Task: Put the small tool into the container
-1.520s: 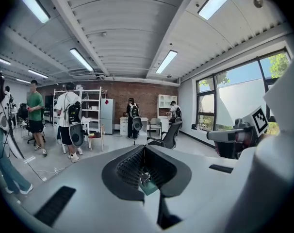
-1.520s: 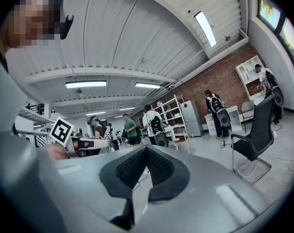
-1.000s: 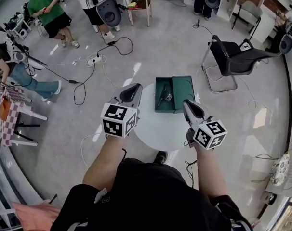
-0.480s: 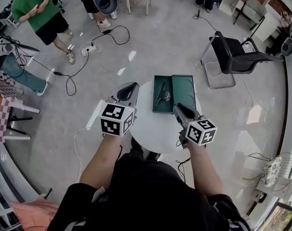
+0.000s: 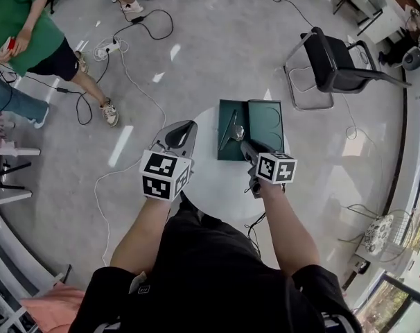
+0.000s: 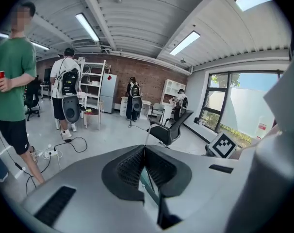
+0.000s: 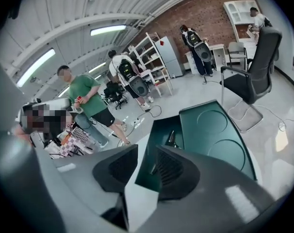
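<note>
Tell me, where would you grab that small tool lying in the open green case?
Probably the small tool by its slim middle, from straight above, jaws across it: it lies flat and lengthwise in the green case, whose tray walls block a sideways approach.

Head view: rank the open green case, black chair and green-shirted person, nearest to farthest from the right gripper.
1. Open green case, just ahead of the right gripper, whose empty jaws are opening.
2. Black chair, upper right.
3. Green-shirted person, far left.
</note>
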`<move>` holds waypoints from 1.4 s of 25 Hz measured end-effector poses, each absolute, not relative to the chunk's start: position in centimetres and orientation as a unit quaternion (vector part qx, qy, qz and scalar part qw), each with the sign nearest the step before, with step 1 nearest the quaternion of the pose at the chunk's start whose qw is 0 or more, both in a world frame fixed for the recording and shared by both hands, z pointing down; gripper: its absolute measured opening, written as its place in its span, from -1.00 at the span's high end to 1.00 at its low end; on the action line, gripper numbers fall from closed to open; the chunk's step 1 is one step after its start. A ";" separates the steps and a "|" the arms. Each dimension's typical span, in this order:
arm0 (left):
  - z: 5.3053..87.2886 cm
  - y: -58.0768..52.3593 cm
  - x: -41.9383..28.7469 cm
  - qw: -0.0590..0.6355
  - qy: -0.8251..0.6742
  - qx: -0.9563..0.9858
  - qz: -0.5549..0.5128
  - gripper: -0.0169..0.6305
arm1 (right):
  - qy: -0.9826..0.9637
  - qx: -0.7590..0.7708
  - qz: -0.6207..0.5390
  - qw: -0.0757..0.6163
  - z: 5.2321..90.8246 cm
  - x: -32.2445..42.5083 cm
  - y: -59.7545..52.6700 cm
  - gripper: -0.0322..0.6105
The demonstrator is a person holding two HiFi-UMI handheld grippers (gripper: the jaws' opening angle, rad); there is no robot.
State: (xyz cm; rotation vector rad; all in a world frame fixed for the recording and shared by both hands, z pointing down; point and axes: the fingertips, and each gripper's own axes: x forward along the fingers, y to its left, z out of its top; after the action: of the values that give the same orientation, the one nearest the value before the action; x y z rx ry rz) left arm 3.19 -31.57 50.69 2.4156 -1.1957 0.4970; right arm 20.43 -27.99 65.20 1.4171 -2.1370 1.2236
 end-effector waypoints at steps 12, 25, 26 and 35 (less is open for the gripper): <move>53.3 -34.2 3.1 0.227 -0.413 0.863 0.181 0.92 | -0.645 0.520 0.506 0.239 73.8 21.1 -29.6 0.25; 54.2 -34.8 1.1 0.240 -0.424 0.855 0.179 0.92 | -0.607 0.536 0.536 0.239 76.3 20.8 -31.4 0.26; 54.3 -34.8 1.0 0.240 -0.425 0.854 0.179 0.92 | -0.606 0.535 0.538 0.237 76.4 20.7 -31.6 0.26; 54.8 -34.3 -0.8 0.249 -0.435 0.846 0.183 0.93 | -0.631 0.517 0.535 0.220 76.2 19.0 -32.8 0.70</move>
State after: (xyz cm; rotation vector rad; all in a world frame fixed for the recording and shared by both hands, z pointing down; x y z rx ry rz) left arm -0.77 -34.34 54.78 2.3049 -1.1842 0.4978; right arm 19.03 -32.83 76.21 1.4305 -1.7454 1.4801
